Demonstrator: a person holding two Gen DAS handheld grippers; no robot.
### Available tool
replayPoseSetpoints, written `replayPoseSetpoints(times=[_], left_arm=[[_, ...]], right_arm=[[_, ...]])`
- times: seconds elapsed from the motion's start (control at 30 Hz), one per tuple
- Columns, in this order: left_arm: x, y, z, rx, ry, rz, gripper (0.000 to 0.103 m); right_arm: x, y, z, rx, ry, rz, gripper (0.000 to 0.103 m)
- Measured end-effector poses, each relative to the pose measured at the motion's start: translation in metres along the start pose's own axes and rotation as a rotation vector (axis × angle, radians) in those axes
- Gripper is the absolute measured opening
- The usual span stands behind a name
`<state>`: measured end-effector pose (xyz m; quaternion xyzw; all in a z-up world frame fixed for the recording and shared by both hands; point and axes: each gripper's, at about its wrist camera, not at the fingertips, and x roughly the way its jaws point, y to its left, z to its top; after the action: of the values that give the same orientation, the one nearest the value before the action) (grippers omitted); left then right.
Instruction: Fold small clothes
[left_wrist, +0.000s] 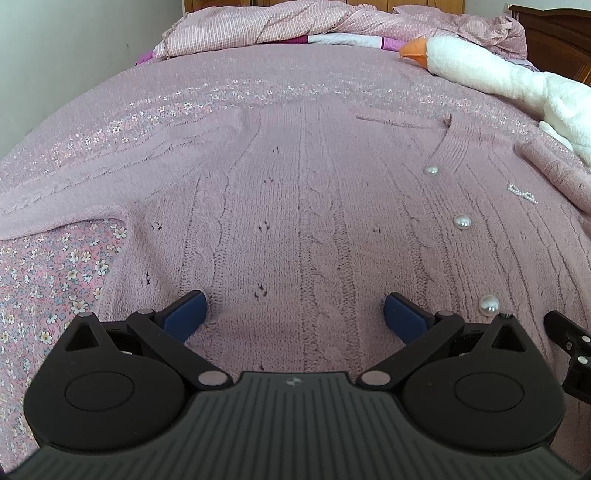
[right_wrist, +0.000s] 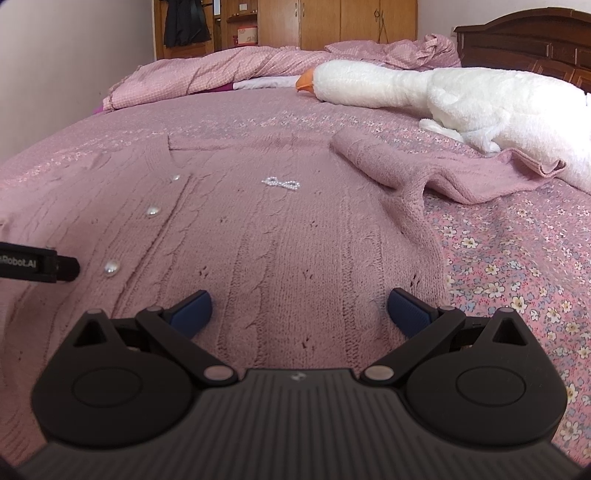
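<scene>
Cardigan (left_wrist: 314, 206), pink cable-knit with pearl buttons (left_wrist: 462, 222), lies flat and front-up on the floral bedspread (right_wrist: 517, 266), the left gripper (left_wrist: 294, 314) and right gripper (right_wrist: 300, 310) both spread wide at its lower part, apparently just above the knit.

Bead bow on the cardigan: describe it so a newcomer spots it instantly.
Find the pink knitted cardigan spread on the floral bedspread. Right of its pearl buttons, on the chest, sits the bead bow: flat, bow-shaped, of tiny beads, not a round dome.
</scene>
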<state>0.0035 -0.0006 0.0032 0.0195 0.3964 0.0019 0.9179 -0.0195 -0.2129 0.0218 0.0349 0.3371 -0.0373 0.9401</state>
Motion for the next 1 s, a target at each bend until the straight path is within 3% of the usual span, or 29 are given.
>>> replayPoseSetpoints(times=[0.33, 0.57, 1.0], left_arm=[[-0.001, 0.004, 0.014, -0.018, 0.061, -0.010, 0.103], [-0.005, 0.006, 0.023, -0.022, 0.073, -0.012, 0.103], [-0.012, 0.010, 0.035, -0.042, 0.064, 0.020, 0.103]], right_arm=[[-0.006, -0.019, 0.018, 0.053, 0.067, 0.106, 0.103], [-0.014, -0.060, 0.050, 0.122, 0.014, 0.134, 0.103], [0.044, -0.181, 0.085, 0.227, 0.008, -0.062, 0.103]])
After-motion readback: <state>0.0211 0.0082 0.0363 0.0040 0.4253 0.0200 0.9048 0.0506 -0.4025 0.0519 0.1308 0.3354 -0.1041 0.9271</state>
